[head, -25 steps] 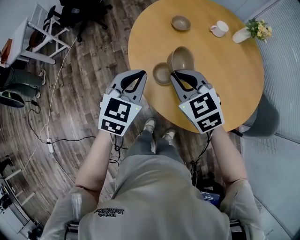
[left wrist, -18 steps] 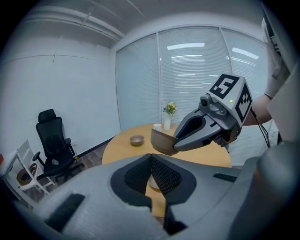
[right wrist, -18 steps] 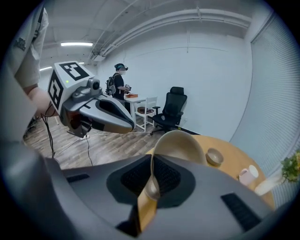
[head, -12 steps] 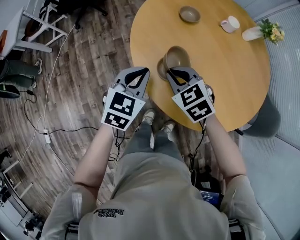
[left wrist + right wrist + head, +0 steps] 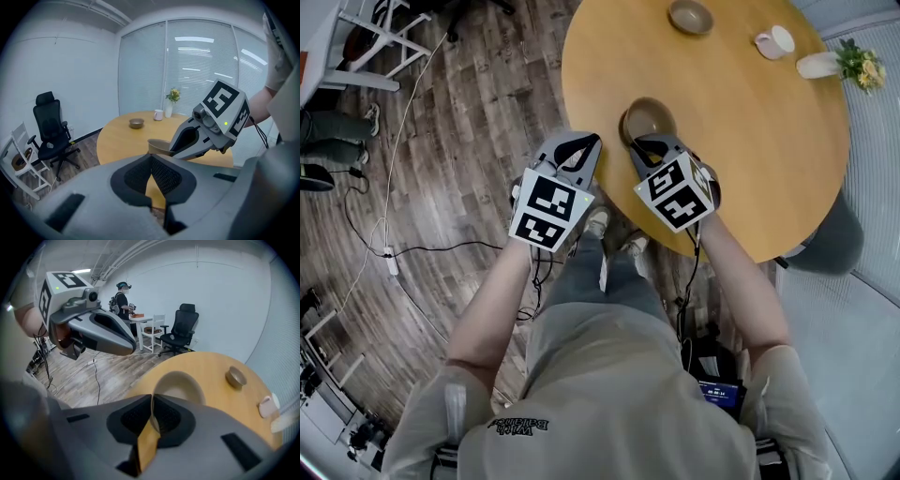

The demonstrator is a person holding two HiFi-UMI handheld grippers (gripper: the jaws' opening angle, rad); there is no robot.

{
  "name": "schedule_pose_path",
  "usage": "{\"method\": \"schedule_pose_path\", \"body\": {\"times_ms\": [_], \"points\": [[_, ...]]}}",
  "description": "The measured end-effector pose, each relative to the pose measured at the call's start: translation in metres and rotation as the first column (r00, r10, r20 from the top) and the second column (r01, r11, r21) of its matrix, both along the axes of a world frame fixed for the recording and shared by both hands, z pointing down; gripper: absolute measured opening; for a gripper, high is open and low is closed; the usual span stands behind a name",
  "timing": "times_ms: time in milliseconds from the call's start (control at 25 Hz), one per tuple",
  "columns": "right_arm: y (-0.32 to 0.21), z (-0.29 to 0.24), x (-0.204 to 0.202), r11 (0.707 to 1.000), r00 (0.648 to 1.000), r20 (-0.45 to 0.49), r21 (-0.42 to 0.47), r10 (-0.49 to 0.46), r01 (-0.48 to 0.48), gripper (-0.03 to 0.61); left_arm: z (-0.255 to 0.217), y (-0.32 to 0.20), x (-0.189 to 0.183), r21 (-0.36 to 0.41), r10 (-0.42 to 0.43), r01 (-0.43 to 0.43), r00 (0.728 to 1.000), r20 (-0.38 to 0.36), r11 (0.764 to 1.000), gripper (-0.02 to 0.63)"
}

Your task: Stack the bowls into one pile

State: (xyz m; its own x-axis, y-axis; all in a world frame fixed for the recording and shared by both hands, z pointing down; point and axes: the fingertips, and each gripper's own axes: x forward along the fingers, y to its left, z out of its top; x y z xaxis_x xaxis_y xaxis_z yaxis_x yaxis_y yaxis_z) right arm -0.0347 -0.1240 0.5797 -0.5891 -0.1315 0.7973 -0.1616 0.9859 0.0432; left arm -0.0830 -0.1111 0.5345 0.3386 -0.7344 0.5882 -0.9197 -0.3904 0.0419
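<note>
A tan bowl (image 5: 649,119) sits near the round table's near-left edge, and my right gripper (image 5: 636,146) is shut on its near rim. In the right gripper view the rim of the bowl (image 5: 180,384) runs between the closed jaws of the right gripper (image 5: 151,400). The smaller bowl that stood here is hidden beneath it; whether the two touch I cannot tell. A third bowl (image 5: 690,16) stands alone at the far side. My left gripper (image 5: 580,142) hovers off the table's edge, shut with nothing in it. The left gripper (image 5: 151,158) shows closed jaws.
The wooden table (image 5: 750,141) also carries a white mug (image 5: 773,41) and a vase of flowers (image 5: 839,64) at the far right. Cables (image 5: 389,262) run over the wood floor at left. An office chair (image 5: 49,136) and a white chair (image 5: 21,161) stand beyond the table.
My right gripper carried the held bowl leftward and nearer, over the smaller bowl, which no longer shows. The left gripper stayed shut beside the table's edge.
</note>
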Motion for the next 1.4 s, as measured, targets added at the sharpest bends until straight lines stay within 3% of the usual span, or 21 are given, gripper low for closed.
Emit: {"method": "schedule_pose_path", "body": {"times_ms": [840,1120,1400], "points": [[0.010,0.051,0.002,0.999,0.992,-0.117,-0.018,-0.036,0.034,0.037,0.035,0.017,0.004,-0.085,0.000,-0.002,1.000,-0.029,0.996,0.018],[0.008,0.042,-0.002,0.999,0.994,-0.102,-0.020,-0.031,0.029,0.037,0.026,0.012,0.001,-0.068,-0.005,0.003,1.000,-0.030,0.998,0.018],[0.003,0.013,0.003,0.999,0.998,-0.045,0.021,0.035,-0.034,0.037,0.004,0.013,0.002,-0.017,0.000,0.000,1.000,-0.027,1.000,0.018]]}}
